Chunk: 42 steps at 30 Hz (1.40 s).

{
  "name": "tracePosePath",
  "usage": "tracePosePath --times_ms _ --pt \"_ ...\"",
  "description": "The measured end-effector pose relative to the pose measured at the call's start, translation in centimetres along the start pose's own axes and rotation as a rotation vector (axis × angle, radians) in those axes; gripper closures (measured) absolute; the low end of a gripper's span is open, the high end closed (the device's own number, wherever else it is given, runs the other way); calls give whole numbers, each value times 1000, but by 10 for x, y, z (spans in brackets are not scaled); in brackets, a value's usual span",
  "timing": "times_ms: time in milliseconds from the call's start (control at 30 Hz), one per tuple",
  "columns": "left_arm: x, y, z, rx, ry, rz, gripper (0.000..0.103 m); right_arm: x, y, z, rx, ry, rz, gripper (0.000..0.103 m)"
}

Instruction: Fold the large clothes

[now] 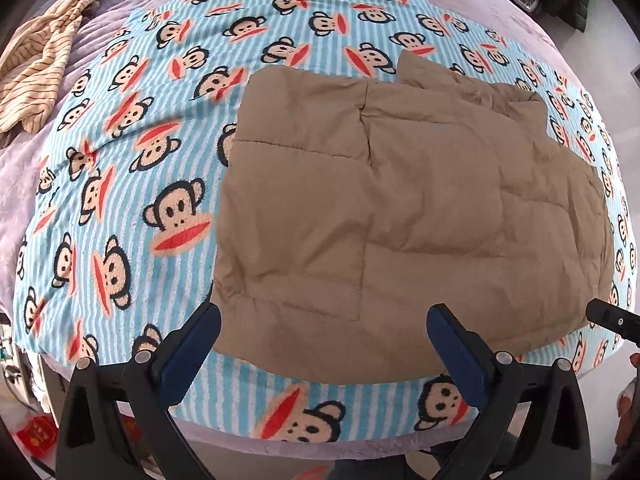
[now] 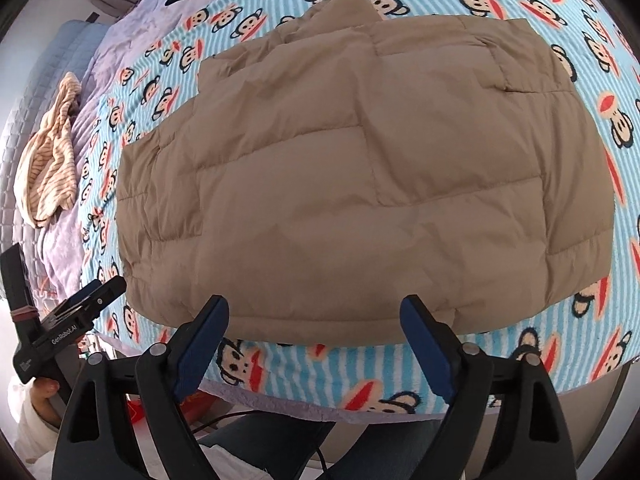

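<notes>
You are holding both tools over the near edge of the bed (image 1: 100,20), pointing steeply down. The left hand-held gripper (image 1: 324,324) is standing wide open, its blue pads apart and gripping nothing, with the near left corner of the tan puffer jacket (image 1: 400,208) lying beneath and between the jaws. The right hand-held gripper (image 2: 314,316) is also standing wide open and empty, hanging just above the jacket's near hem. The jacket is lying folded into a compact padded block on the monkey-print blanket (image 1: 120,184), which is covering the lilac bedspread (image 2: 132,36). The jacket is sitting close to the near edge of the blanket, with a small flap sticking out at its far side. A striped cream garment (image 1: 44,60) is lying crumpled well apart, on the bedspread at the far left.
</notes>
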<state>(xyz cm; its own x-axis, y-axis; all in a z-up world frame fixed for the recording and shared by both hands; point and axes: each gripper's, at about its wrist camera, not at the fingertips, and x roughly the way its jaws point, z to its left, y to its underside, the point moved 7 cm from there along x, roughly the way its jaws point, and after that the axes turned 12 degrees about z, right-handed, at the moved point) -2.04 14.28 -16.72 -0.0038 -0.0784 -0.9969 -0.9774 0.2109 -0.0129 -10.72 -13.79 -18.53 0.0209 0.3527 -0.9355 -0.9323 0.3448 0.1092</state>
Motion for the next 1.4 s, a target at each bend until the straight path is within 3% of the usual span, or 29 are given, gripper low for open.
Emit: tracePosePath --times_ms 533,733,900,1000,1100,1400 --pt "21 -18 23 15 -33 26 0 14 0 4 49 1 55 13" --pt "26 -24 31 28 35 52 0 14 -4 5 55 19 60 13" --pt "25 -35 50 7 32 40 0 15 -9 6 51 33 68 13" --pt "21 -48 64 -5 90 21 0 16 -12 5 52 41 73 13" --pt "22 -63 71 11 203 13 0 16 -14 4 56 48 72 13" --pt "83 -91 62 102 481 176 0 13 -22 3 64 56 62 13"
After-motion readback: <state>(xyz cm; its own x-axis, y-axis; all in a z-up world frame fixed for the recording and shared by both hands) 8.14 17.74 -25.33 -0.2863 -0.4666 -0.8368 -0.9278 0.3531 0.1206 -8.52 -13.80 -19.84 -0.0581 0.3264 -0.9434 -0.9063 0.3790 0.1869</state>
